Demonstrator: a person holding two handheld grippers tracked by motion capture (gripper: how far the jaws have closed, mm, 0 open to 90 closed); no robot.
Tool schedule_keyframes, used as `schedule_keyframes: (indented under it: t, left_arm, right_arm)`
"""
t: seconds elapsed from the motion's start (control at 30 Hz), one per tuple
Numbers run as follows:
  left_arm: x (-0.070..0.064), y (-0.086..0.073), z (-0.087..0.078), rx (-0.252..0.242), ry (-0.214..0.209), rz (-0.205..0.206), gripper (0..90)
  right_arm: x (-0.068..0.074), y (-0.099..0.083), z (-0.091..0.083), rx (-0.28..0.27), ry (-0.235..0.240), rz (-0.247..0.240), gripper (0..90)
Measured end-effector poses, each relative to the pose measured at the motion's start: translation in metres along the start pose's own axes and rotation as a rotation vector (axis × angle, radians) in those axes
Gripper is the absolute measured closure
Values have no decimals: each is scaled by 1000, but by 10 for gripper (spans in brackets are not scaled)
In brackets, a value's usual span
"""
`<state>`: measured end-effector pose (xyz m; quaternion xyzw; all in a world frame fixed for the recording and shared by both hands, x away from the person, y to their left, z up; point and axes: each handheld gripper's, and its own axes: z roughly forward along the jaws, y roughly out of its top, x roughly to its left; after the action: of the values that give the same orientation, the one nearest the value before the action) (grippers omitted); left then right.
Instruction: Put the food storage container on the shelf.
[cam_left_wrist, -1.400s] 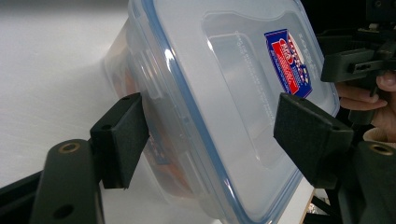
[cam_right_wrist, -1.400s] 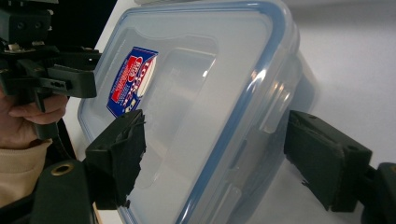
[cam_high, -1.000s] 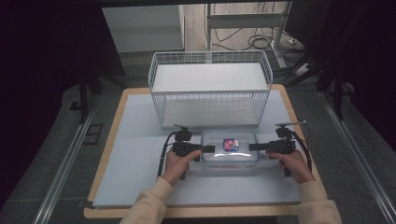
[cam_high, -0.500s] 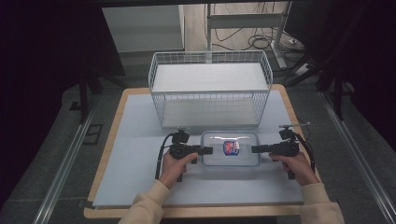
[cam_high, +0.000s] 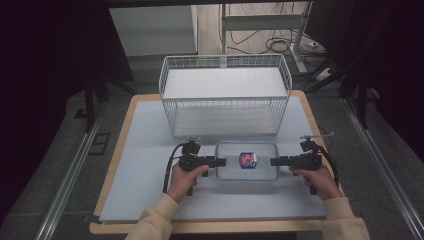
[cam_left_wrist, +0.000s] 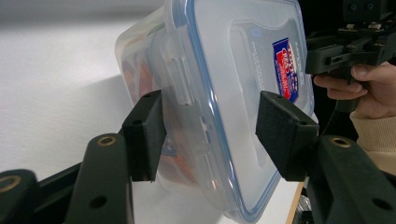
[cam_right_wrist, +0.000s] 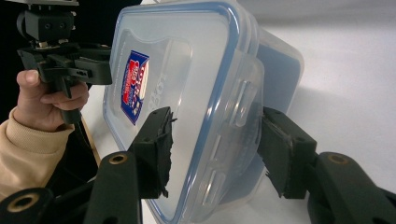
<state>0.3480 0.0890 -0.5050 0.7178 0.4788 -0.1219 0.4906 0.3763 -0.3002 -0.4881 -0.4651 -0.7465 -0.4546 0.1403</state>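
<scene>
While lying flat | clear container (cam_high: 246, 160), blue-rimmed lid, red-blue label | left gripper (cam_high: 219, 162), right gripper (cam_high: 274, 161): jaws spread

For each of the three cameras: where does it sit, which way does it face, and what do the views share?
High view: above the person's side, looking forward and down at the table, wire basket, both hands.
Left gripper view: on the left gripper, facing the container's short end; the other hand beyond.
Right gripper view: on the right gripper, facing the opposite end.
Shared: the container's red-blue label.
</scene>
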Motion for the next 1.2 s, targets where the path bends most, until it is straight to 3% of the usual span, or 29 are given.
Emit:
schedule_keyframes:
  t: [0.17,0.5,0.87,1.2]
  left_arm:
    - [2,-1,-2,1,-17,20,459]
    - [4,-4,-4,-22,-39,8,484]
    - [-8,-8,-5,-55,-2,37,495]
    - [-12,-6,-7,-71,14,52,498]
  right_arm:
    - [0,-3,-2,-11,9,-2,481]
    - [6,-5,-2,-25,-19,-24,479]
    - [14,-8,-5,-49,-53,-12,491]
    - [16,-8,-9,-89,-45,-23,502]
